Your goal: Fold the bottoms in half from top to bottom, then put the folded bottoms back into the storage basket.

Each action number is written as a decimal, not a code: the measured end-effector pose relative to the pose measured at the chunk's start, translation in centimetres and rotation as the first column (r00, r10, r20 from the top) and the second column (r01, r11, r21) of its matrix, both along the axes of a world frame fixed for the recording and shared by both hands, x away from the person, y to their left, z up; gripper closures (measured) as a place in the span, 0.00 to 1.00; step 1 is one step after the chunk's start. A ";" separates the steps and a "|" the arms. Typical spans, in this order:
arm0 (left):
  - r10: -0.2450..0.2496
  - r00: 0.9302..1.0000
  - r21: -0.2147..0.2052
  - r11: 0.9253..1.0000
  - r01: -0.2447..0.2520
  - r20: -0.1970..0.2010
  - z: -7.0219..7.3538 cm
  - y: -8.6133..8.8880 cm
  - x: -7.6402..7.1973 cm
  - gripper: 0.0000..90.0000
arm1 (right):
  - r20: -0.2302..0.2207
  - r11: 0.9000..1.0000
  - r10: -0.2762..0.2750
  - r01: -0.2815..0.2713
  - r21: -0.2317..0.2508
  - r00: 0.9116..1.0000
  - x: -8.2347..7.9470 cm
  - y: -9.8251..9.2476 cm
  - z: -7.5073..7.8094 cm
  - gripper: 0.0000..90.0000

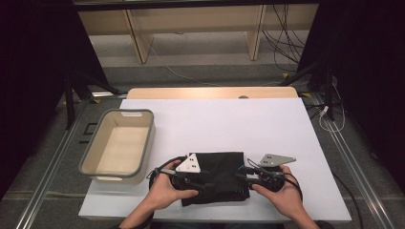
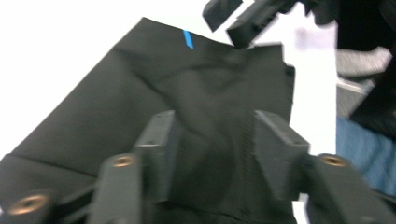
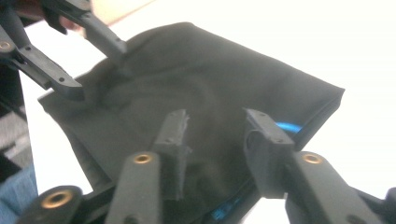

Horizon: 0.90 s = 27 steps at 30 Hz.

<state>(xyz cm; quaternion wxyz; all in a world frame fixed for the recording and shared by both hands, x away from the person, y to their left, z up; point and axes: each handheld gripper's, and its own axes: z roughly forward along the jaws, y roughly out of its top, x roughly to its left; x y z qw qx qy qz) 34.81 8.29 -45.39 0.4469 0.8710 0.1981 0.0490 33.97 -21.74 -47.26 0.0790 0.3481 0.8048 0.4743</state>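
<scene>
A folded black cloth (image 1: 220, 164) with a small blue tag (image 2: 187, 38) lies on the white table (image 1: 229, 119) near its front edge. My left gripper (image 1: 209, 185) reaches over the cloth's left part from a hand at the front. In the left gripper view its jaws (image 2: 212, 135) stand apart over the fabric (image 2: 187, 93), gripping nothing. My right gripper (image 1: 242, 177) comes in over the cloth's right edge. Its jaws (image 3: 215, 126) are also spread above the cloth (image 3: 196, 74), open. Each gripper view shows the other gripper's jaws at the top, the right one (image 2: 236, 18) and the left one (image 3: 74, 51).
A grey-rimmed beige bin (image 1: 149, 138) stands at the table's left side, nothing inside it. Wooden furniture legs and cables (image 1: 282, 43) are on the floor beyond the table. Blue trousers (image 2: 364, 154) show past the table's front edge.
</scene>
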 end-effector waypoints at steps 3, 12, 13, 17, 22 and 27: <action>0.038 0.999 -0.022 0.999 -0.038 0.002 0.1 0.2 0.2 0.33 | 0.027 1.000 -0.025 0.025 0.014 0.999 0.1 -0.6 0.1 0.56; 0.142 0.989 -0.042 0.989 -0.140 0.040 0.3 0.9 0.7 0.22 | 0.031 0.996 -0.083 0.083 0.027 0.996 0.3 -1.4 0.0 0.49; 0.145 0.988 -0.042 0.989 -0.144 0.044 0.3 0.9 0.7 0.22 | 0.034 0.996 -0.083 0.083 0.026 0.996 0.3 -1.4 0.1 0.49; 0.164 0.985 -0.043 0.986 -0.162 0.045 0.3 1.0 0.8 0.22 | 0.036 0.995 -0.092 0.091 0.030 0.995 0.3 -1.5 0.1 0.48; 0.206 0.977 -0.050 0.978 -0.203 0.049 0.4 1.4 0.9 0.21 | 0.045 0.995 -0.099 0.098 0.031 0.994 0.3 -1.5 0.2 0.45; 0.229 0.972 -0.041 0.973 -0.228 0.043 0.3 1.6 1.1 0.22 | 0.054 0.993 -0.112 0.110 0.038 0.992 0.4 -1.6 0.2 0.40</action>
